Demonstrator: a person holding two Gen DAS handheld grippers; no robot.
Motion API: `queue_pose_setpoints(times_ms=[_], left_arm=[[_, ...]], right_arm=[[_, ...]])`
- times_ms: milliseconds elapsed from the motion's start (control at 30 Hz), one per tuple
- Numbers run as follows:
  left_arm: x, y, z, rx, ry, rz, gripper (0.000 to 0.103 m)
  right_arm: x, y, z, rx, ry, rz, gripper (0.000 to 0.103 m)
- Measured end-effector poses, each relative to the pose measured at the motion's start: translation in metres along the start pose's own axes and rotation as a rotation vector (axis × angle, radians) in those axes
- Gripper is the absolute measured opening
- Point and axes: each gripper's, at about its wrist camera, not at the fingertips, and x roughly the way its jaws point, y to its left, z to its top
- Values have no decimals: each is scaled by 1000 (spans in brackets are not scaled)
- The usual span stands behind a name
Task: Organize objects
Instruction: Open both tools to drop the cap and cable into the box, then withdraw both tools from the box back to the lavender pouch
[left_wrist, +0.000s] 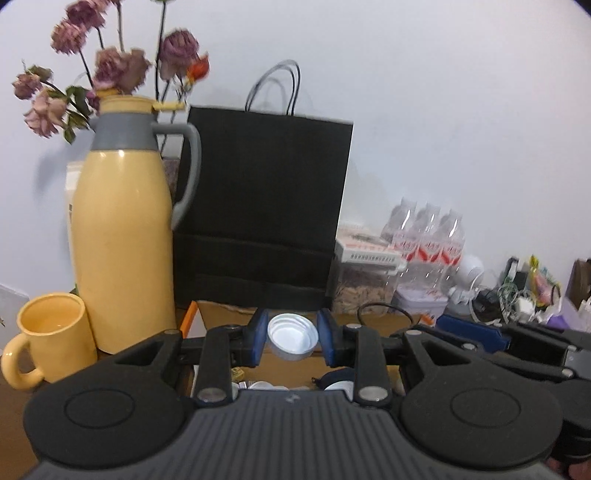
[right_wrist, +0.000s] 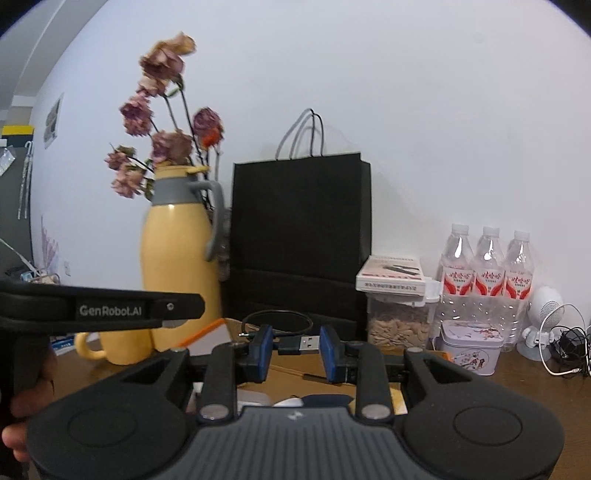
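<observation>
My left gripper (left_wrist: 292, 338) is shut on a white round lid (left_wrist: 292, 339), held above an open cardboard box (left_wrist: 221, 314). My right gripper (right_wrist: 296, 347) is shut on a black USB cable (right_wrist: 297, 344), gripped at its plug end; the cable loops back behind the fingers (right_wrist: 264, 341). Both grippers hover over the box, which holds several small white and dark items (right_wrist: 325, 398). The right gripper shows at the right edge of the left wrist view (left_wrist: 469, 338).
A yellow thermos jug (left_wrist: 122, 236) with dried flowers (left_wrist: 110, 70) and a yellow mug (left_wrist: 51, 336) stand at left. A black paper bag (left_wrist: 266, 206) stands behind the box. Water bottles (right_wrist: 487, 266), a seed container (right_wrist: 399, 321), a tin (right_wrist: 469, 343) and tangled cables (right_wrist: 569, 350) are at right.
</observation>
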Motion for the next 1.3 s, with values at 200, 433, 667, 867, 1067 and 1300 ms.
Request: queue_pose_setpoints(times_ms=[200,433,667,867,1067,1300], left_arm=[[32,3,-10,31,61,12,30],[41,6,-17,37,62,36,90],[36,9,-14,11,22,62,103],[35,9,-13,13,27,71,103],[15,9,-10,13,-13,91,103],[-21,19,-15,-14,-34,132,103]], right_arm=[[31,-1,-11,-42,45,4,26],[50,-5,-24,-57,125,-20,27],[47,-9,-28,-35,130,-38,101],[48,-8,-28,-32,147,-39,103],[41,-6,-25,-32,130,-30,103],[27,0,-20,-42,107,-17,103]])
